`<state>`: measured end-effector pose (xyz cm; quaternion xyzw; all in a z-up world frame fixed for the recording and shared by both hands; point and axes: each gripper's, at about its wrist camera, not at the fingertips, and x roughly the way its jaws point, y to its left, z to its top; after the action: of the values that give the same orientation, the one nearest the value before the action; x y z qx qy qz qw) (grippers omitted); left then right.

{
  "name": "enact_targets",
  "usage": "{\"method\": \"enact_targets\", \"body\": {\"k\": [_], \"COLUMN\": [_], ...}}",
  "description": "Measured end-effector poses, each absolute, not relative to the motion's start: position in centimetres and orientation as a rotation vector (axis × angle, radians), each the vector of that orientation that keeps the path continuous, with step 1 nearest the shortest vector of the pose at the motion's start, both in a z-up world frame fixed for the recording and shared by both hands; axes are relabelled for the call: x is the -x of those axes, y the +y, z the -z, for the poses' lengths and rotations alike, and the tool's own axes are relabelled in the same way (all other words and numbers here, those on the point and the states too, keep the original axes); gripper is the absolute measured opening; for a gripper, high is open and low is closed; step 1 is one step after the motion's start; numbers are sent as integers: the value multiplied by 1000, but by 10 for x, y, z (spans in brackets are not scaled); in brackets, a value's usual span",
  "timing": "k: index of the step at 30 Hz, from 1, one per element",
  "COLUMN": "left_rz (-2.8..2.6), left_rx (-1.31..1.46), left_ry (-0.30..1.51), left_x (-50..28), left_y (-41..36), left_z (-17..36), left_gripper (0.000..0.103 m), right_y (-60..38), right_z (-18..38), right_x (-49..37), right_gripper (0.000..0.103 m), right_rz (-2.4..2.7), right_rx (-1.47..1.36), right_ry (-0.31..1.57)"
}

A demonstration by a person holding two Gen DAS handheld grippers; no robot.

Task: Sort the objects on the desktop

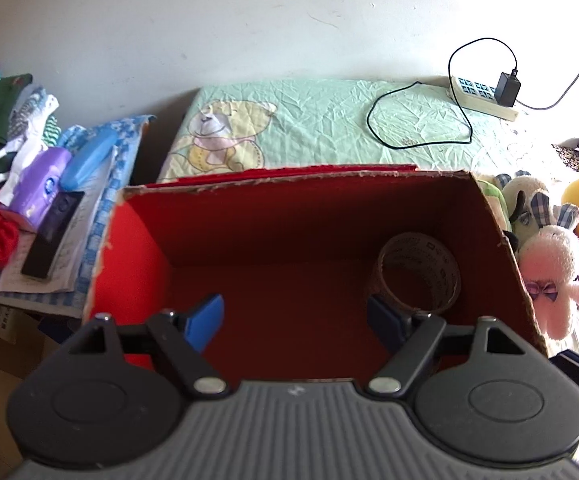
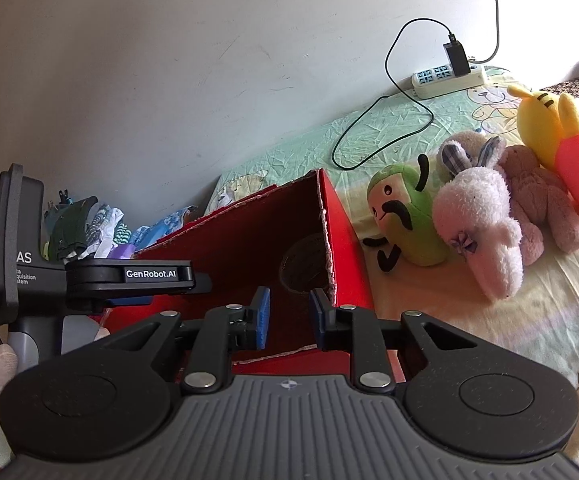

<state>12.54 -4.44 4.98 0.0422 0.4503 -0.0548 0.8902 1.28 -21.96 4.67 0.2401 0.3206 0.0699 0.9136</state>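
— Which markings can you read from the right wrist view?

— You can read "GenRobot.AI" in white letters on the black arm of the left gripper. On its grey body you see only fragments: "AS" above three cut-off small lines, roughly "ta", "quisition", "stem".

— And from the left wrist view?

— The roll of tape inside the red box carries dark print around its core, too blurred for you to read. The printed sheets under the black remote are likewise illegible.
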Motion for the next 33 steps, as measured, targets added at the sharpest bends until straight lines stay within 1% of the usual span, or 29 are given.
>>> {"method": "enact_targets", "body": {"k": [3, 8, 15, 20, 26, 33], "left_rz": [67, 14, -49, -97, -149, -174], "left_rx": [-109, -106, -92, -90, -85, -89], "left_ry": [909, 917, 927, 908, 893, 918], "left_x": [-112, -98, -80, -67, -48, -25], "left_y": [-45, -47, -52, -50, -44, -43], "left_z": [-56, -58, -57, -62, -65, -55], "left_gripper": [81, 87, 88, 93, 97, 97], "right_y": [-222, -228, -233, -233, -229, -226], "right_z": [-45, -46, -47, -45, -41, -30], "right_x": [-13, -9, -4, -3, -1, 5], "right_gripper": [24, 25, 25, 27, 28, 28], "right_rz": [-179, -207, -260, -303, -353, -395], "right_rx": [-496, -496, -454, -435, -421, -401], "right_ry": [675, 689, 705, 721, 748, 791]}}
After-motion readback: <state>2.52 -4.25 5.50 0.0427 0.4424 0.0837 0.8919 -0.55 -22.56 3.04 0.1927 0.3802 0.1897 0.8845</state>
